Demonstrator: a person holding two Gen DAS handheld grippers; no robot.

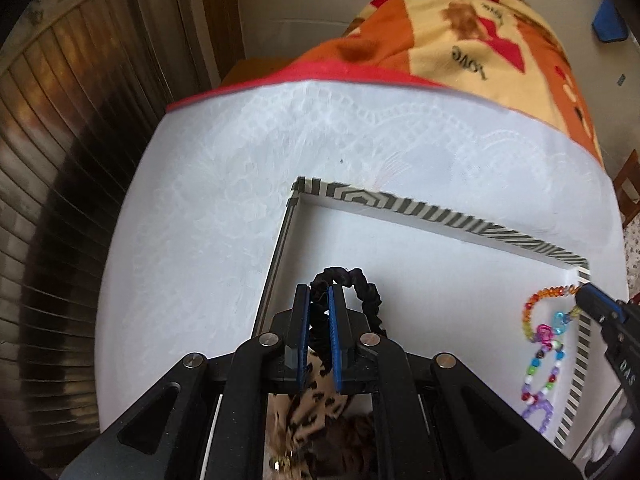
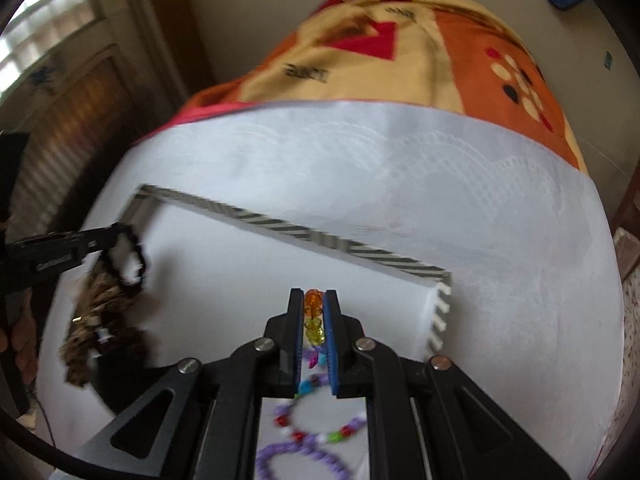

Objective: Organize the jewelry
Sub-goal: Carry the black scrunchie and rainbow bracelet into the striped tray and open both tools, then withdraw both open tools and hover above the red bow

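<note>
My left gripper (image 1: 319,293) is shut on a black scrunchie (image 1: 360,288), which hangs over the left part of a white box with a striped rim (image 1: 440,210). A leopard-print scrunchie (image 1: 316,396) lies under that gripper. In the right wrist view the left gripper (image 2: 114,236) shows at the left edge with the black scrunchie (image 2: 132,258). My right gripper (image 2: 314,296) is shut on an orange and yellow bead bracelet (image 2: 313,304) above the box's right end (image 2: 440,304). Beneath it lie a multicoloured bead bracelet (image 2: 320,432) and a purple bead bracelet (image 2: 280,460). The right gripper (image 1: 582,290) also shows in the left wrist view, holding the orange bracelet (image 1: 540,300).
The box stands on a white lace cloth (image 1: 200,220) over a round table. Behind it is a seat under an orange, red and cream blanket (image 1: 460,32). A slatted wooden door (image 1: 60,140) is at the left. A person's hand (image 2: 16,344) shows at the left edge.
</note>
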